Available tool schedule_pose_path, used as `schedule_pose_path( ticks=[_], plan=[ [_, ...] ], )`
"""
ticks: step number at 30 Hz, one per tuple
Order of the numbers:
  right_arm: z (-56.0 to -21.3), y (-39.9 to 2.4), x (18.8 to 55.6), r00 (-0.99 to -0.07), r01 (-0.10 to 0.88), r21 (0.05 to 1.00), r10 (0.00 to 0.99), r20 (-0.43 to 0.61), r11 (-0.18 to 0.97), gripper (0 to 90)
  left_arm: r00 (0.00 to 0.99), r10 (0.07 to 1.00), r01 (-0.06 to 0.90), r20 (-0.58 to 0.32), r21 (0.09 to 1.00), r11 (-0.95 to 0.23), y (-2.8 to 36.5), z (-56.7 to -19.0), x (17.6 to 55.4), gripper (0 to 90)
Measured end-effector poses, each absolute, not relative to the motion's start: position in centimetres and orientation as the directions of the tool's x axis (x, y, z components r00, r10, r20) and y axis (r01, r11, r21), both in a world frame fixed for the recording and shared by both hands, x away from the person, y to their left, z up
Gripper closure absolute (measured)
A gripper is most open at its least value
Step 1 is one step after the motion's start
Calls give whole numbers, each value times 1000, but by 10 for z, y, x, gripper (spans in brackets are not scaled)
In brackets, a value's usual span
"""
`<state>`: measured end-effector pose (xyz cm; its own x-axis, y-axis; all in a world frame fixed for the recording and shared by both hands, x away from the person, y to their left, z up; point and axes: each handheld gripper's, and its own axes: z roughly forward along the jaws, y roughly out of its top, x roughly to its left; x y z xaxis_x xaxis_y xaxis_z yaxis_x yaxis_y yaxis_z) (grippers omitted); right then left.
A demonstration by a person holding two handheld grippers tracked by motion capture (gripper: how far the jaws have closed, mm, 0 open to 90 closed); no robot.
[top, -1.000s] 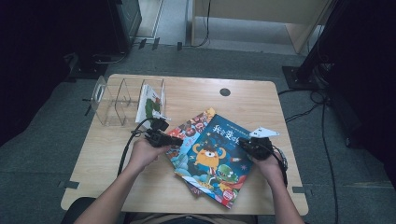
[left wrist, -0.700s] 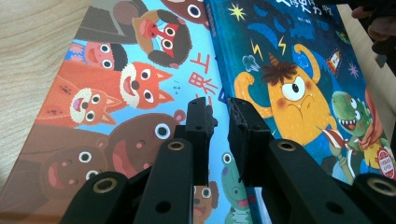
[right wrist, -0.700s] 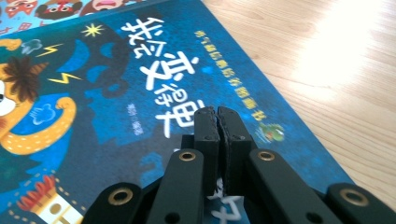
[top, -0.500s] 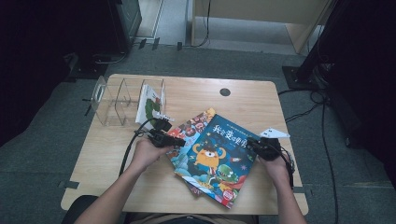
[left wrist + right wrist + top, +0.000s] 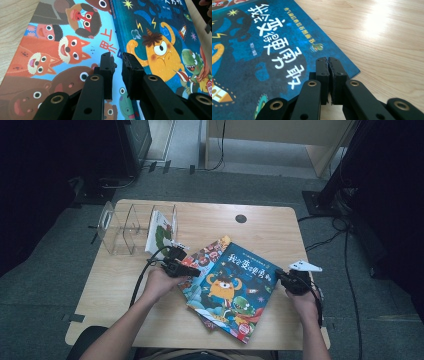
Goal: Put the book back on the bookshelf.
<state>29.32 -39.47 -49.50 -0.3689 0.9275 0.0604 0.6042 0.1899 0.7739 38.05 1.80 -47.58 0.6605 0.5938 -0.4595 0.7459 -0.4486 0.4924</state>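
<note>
On a wooden table [image 5: 270,227], a blue monster book [image 5: 235,290] lies atop a fox-cover book [image 5: 202,262]; the left gripper [image 5: 117,60], jaws nearly closed and empty, hovers over their seam; the right gripper [image 5: 328,62] sits closed, empty, at the blue book's edge.

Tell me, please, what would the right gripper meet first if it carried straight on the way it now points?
Most likely the blue monster book. The right gripper, jaws shut, points low across that book's corner, with the cover directly ahead of the tips. Whether the tips already touch it I cannot tell.
</note>
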Motion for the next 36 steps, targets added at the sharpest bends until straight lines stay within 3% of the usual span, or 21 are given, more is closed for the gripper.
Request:
schedule_pose_path(
  ticks=[13, 36],
  plan=[
    [-498, -410, 288, -307, 651, 745, 948, 85, 144, 873, 664, 591, 745, -459, 477, -466, 14, -480, 380, 815],
    [-500, -395, 307, -341, 652, 742, 934, 108, 152, 900, 683, 566, 729, -462, 470, -497, 9, -480, 363, 812]
  ],
)
